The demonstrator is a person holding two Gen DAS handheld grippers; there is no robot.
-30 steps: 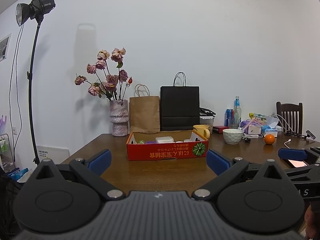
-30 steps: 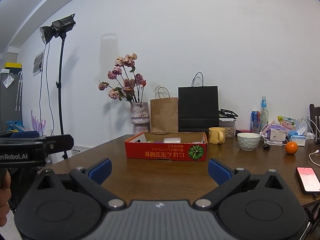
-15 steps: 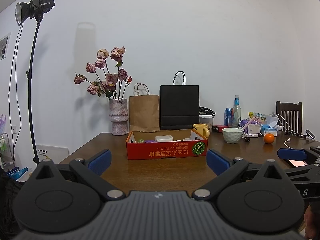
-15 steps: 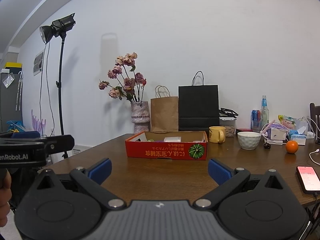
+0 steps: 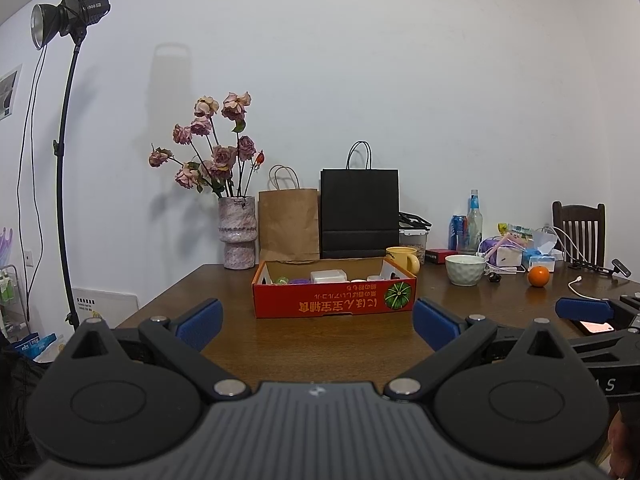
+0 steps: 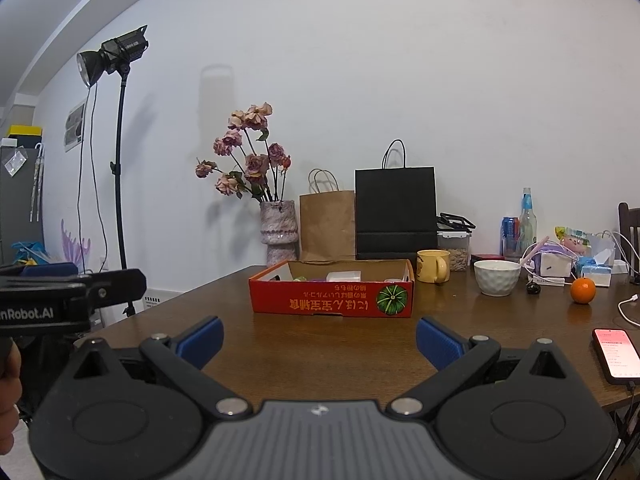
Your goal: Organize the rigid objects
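- While both grippers hang above the near edge of the dark wooden table, we note the left gripper with its jaws spread wide, nothing between the blue pads.
- Right gripper: jaws likewise spread wide, empty.
- Straight ahead of both sets of jaws, well apart from the fingertips, sits a shallow red cardboard box with a green pumpkin print; it rests flat on the table.
- Inside the box we make out a white rectangular block, something green and something purple beside it; too small to tell more.
- Beyond the box, right of the jaws' line: yellow ceramic mug, white dimpled bowl, an orange fruit.
- Just right of the right gripper's right finger, a lit smartphone lies flat on the table.
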